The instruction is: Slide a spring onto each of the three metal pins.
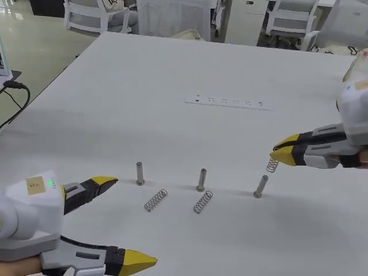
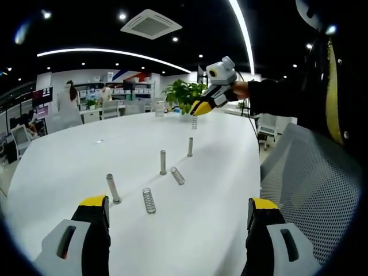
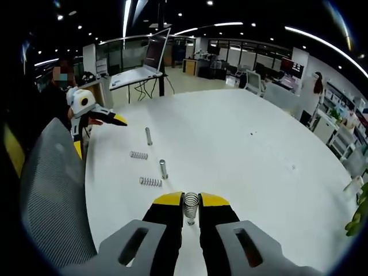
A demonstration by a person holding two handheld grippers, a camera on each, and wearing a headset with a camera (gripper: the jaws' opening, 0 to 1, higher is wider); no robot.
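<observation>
— What do we have ahead of us?

— The white table [image 1: 172,75] runs out beyond both pairs of jaws, and a power strip [image 1: 228,102] lies well past them. Our left gripper [image 1: 135,221] is spread wide with nothing in it. Our right gripper [image 1: 276,154] is pinched closed on the held spring [image 1: 272,165].

— And the pins?

— We see three metal pins standing upright in a row between the two grippers, all bare. The target pin [image 1: 261,186] stands just below the right jaws. The middle pin [image 1: 201,180] is further off to their side. The third pin [image 1: 140,173] is just ahead of one left jaw tip.

— Where are the other springs?

— Both lie flat on the table. One loose spring [image 1: 203,202] is just beside the middle pin. The other loose spring [image 1: 156,199] lies between the middle and third pins, ahead of the open left jaws.

— What does our next move turn on?

— We judge it turns on lining up two axes. The held spring hangs from the right fingertips with its long axis roughly upright, like the pin's. Its lower end sits just above the pin's top without touching it, and in the head view it looks a little off to the far side. The right gripper is much the nearer. We would need a small sideways correction, then a straight descent. If we come down on a slant, a coil could catch on the pin's rim.
</observation>
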